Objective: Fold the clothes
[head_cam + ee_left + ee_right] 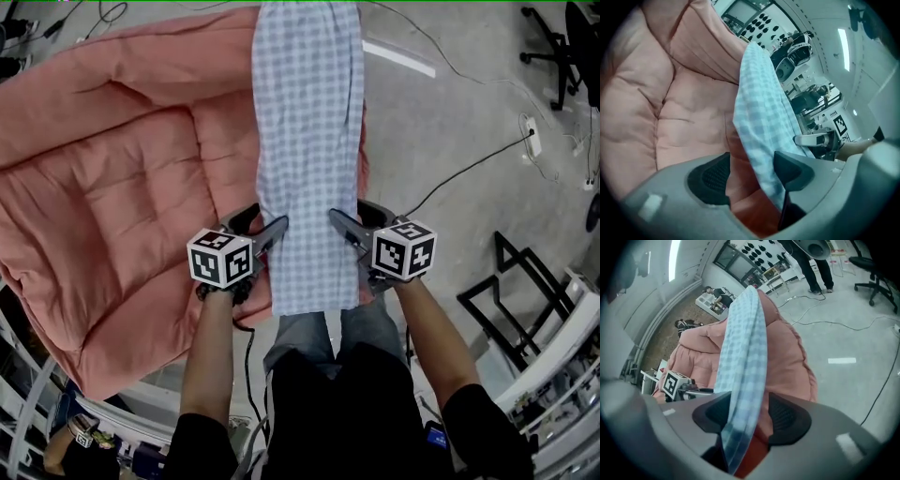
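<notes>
- Now, at 6 o'clock, the left gripper (267, 225) and right gripper (353, 220) flank the checked cloth (309, 141), its side edges between their parted, unpinching jaws.
- Toward 12 o'clock it stretches along the pink quilt (122, 187).
- Grasp seems pending: clamp both edges, then fold toward 12.

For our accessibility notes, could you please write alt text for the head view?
A long, narrow blue-and-white checked garment lies on a pink quilted duvet; the left gripper and right gripper, held by a person, flank its near end, jaws open.
</notes>
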A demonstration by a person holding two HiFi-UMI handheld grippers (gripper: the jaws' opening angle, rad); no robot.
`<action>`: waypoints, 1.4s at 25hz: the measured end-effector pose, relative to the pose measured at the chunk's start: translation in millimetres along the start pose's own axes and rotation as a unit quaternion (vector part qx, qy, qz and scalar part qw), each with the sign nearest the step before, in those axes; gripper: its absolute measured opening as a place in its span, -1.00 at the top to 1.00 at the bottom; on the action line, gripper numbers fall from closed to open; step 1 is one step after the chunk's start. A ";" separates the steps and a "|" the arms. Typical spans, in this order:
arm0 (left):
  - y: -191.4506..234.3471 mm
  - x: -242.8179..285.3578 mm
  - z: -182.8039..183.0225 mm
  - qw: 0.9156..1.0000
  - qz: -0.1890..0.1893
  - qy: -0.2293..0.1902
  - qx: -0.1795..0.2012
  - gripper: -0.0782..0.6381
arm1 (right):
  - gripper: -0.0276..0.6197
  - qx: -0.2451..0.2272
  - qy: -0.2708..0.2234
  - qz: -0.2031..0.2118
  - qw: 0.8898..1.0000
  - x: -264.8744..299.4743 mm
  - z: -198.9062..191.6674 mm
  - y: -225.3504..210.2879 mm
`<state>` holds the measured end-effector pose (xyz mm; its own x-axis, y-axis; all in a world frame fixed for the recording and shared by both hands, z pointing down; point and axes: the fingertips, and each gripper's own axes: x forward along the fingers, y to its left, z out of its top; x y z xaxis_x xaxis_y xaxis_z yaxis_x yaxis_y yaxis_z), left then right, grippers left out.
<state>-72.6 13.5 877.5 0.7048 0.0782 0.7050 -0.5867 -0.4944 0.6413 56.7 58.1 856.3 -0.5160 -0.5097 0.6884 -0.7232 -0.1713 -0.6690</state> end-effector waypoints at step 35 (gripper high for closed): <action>-90.6 -74.0 13.9 0.972 -0.213 -0.089 -0.036 0.68 | 0.81 0.019 -0.045 0.086 0.995 -72.1 -9.4 57.7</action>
<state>-66.1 40.6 763.0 0.9442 0.1084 0.3110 -0.2480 -0.3874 0.8879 47.9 92.9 770.7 -0.5861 -0.6077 0.5359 -0.6094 -0.1052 -0.7859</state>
